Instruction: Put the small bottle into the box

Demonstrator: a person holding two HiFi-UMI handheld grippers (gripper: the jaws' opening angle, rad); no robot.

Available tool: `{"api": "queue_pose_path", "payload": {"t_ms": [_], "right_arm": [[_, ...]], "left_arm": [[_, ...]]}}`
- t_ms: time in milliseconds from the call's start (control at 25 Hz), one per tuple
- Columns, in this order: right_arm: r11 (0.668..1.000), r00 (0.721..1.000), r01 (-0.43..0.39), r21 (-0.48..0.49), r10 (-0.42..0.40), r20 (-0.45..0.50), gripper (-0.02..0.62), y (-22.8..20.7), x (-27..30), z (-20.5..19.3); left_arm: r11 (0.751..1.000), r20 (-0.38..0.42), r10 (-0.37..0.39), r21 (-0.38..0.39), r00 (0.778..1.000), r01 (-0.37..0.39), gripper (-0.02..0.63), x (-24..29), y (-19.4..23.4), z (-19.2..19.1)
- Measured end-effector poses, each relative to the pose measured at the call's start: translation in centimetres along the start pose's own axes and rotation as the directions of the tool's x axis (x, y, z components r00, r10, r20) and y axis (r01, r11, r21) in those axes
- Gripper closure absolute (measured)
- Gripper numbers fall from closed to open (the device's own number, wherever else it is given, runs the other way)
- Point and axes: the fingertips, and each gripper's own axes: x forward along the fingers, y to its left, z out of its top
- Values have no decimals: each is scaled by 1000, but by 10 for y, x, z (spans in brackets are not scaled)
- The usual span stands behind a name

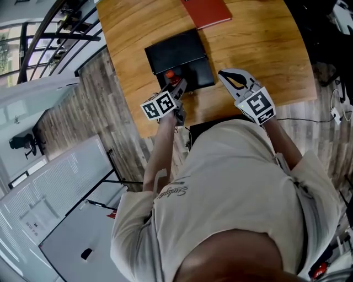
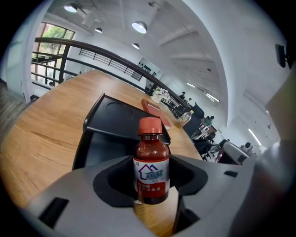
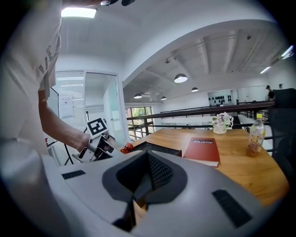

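Observation:
The small brown bottle (image 2: pixel 151 167) has a red cap and a white label with a house logo. My left gripper (image 2: pixel 152 196) is shut on its lower body and holds it upright. In the head view the bottle's red cap (image 1: pixel 170 74) shows at the near left edge of the black box (image 1: pixel 193 71), with the left gripper (image 1: pixel 175 87) just below it. The box (image 2: pixel 111 141) lies open straight ahead, its lid tilted back. My right gripper (image 1: pixel 230 75) hovers to the box's right, shut with nothing in it. The right gripper (image 3: pixel 138 185) also shows its jaws closed together.
A red book (image 1: pixel 207 11) lies on the wooden table (image 1: pixel 265 49) behind the box; the same book (image 3: pixel 202 149) shows ahead of the right gripper. A clear plastic bottle (image 3: pixel 255 134) and a flower vase (image 3: pixel 222 122) stand further off. A railing borders the table's far side.

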Motion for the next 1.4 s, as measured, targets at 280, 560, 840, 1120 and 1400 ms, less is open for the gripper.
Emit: {"api": "queue_pose_path", "payload": {"t_ms": [280,560,840,1120,1400], "right_arm": [[1000,1000,-17,19,17,2,600,-3,4,-8],[999,998,-54,7,54,28,600,-2,13,-6],[997,997,-71,23,71,23,600,-6,16,-11],[997,997,-68,46,67,23,600,-16,17,-14],[996,998,-61,64,59,26,600,-30,18,-17]], "left_arm": [[997,-90,78,9,993,-77,380,15,19,-17],[986,-146,167,34,975,-164,380,26,36,-25],[973,-237,232,50,943,-227,380,35,46,-32],[959,-323,274,17,906,-284,380,41,54,-32],[946,-468,314,82,826,-314,380,51,58,-46]]}}
